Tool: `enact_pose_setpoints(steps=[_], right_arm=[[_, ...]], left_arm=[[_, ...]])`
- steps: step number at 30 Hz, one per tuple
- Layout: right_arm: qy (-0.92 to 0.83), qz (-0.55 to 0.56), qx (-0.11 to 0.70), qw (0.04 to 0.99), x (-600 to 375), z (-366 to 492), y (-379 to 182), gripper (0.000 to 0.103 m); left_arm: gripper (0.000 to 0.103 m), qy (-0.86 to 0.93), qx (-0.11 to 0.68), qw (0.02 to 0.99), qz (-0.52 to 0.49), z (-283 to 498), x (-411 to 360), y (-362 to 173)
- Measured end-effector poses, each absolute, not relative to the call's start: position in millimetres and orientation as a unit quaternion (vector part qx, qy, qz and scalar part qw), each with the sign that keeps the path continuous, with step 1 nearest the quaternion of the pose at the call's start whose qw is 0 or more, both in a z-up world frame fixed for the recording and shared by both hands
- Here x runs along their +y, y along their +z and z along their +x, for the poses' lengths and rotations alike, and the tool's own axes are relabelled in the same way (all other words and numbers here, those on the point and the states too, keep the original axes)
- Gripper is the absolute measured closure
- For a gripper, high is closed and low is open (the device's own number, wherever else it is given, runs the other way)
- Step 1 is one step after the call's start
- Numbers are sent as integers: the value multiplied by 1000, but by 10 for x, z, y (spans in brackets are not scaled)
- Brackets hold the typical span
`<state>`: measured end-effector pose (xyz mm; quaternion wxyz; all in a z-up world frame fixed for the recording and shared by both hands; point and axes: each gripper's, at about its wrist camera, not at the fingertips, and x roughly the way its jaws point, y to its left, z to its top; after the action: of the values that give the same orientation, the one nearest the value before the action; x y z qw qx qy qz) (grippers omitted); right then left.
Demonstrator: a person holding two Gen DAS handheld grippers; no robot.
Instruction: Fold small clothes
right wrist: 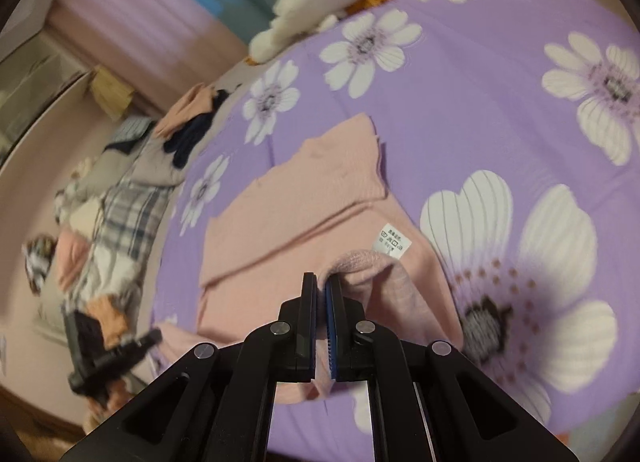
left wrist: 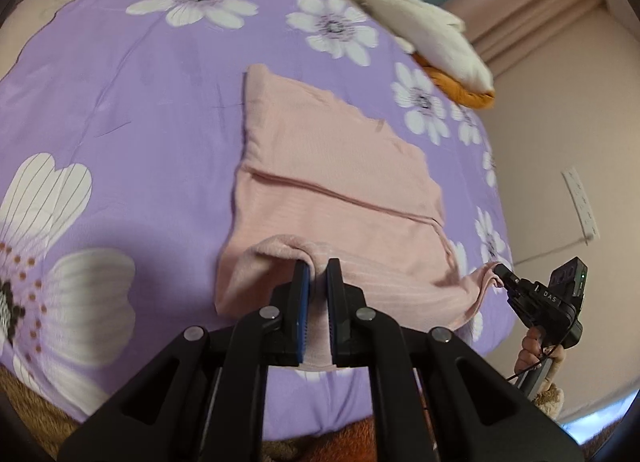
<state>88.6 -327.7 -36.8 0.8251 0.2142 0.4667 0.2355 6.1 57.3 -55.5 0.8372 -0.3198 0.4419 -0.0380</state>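
A small pink ribbed garment (left wrist: 328,182) lies partly folded on the purple flowered bedspread (left wrist: 120,122). My left gripper (left wrist: 317,266) is shut on the garment's near hem, with cloth pinched between the pads. My right gripper (left wrist: 500,272) shows at the right in the left wrist view, shut on the garment's right corner. In the right wrist view the same pink garment (right wrist: 288,214) shows a white care label (right wrist: 391,242). There my right gripper (right wrist: 321,280) is shut on a lifted fold of the cloth. The left gripper (right wrist: 154,336) shows blurred at the lower left, holding the other corner.
A white and orange plush toy (left wrist: 420,34) lies at the bed's far edge. A pile of other clothes (right wrist: 104,222) lies along the side of the bed. A pink wall with a white socket strip (left wrist: 580,202) is on the right. The bedspread (right wrist: 480,102) spreads around the garment.
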Motion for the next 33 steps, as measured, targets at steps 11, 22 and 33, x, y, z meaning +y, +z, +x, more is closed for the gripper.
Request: enact_pose_setpoints(steps=[11,22,33], right_arm=[[150,210,532,806,-3195,1478,-975,97],[140,192,520,820,-3180,1378,-835,83],[186,185,516,815,-3031,1075,-720,57]], left_arm=[[94,6,526,792,-309,682,718,-1142],[54,-10,522,783,-337,478,775,-934],[51,-19,528,780,-336,193,585,-858]])
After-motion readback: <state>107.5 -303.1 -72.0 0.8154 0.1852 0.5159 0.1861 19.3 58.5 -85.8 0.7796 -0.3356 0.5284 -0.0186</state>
